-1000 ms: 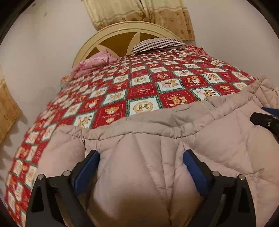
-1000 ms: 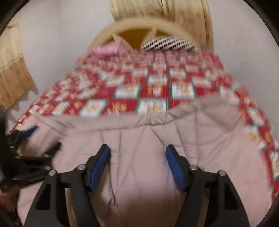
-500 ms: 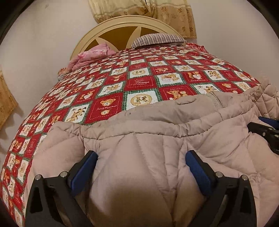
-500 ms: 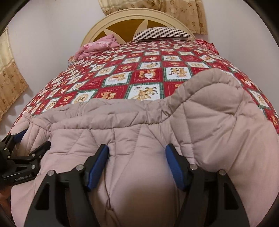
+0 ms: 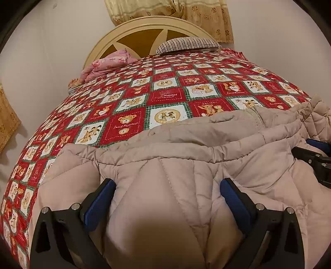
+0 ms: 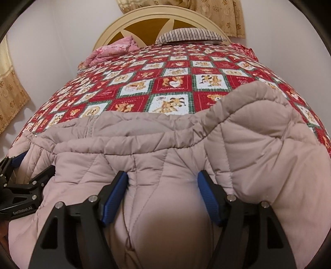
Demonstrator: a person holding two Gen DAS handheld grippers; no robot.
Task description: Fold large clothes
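From the left wrist camera we see our left gripper with a thick bulge of the padded beige coat filling the space between its blue pads; both pads press into the fabric, so this claw is gripping the coat. The coat lies across the near end of the bed, reaching its near left edge, with its gathered seam running from side to side just past the fingertips. At the right edge of this view the right gripper shows as black metal with a strip of blue, sunk in the same coat. Beyond the coat the red patchwork bedspread with bear pictures runs up to a round cream headboard, where a striped pillow lies at the far end and a pink bundle of cloth at the far left corner; a patterned yellow curtain hangs behind. From the right wrist camera our right gripper likewise has a fold of the coat bunched between its pads, both touching the cloth, so it too is clamped on the coat. A rounded flap of the coat stands up to the right, over the bedspread near the right edge of the bed. The left gripper sits at the left edge of the view, half buried in the coat. We see no containers in either view.
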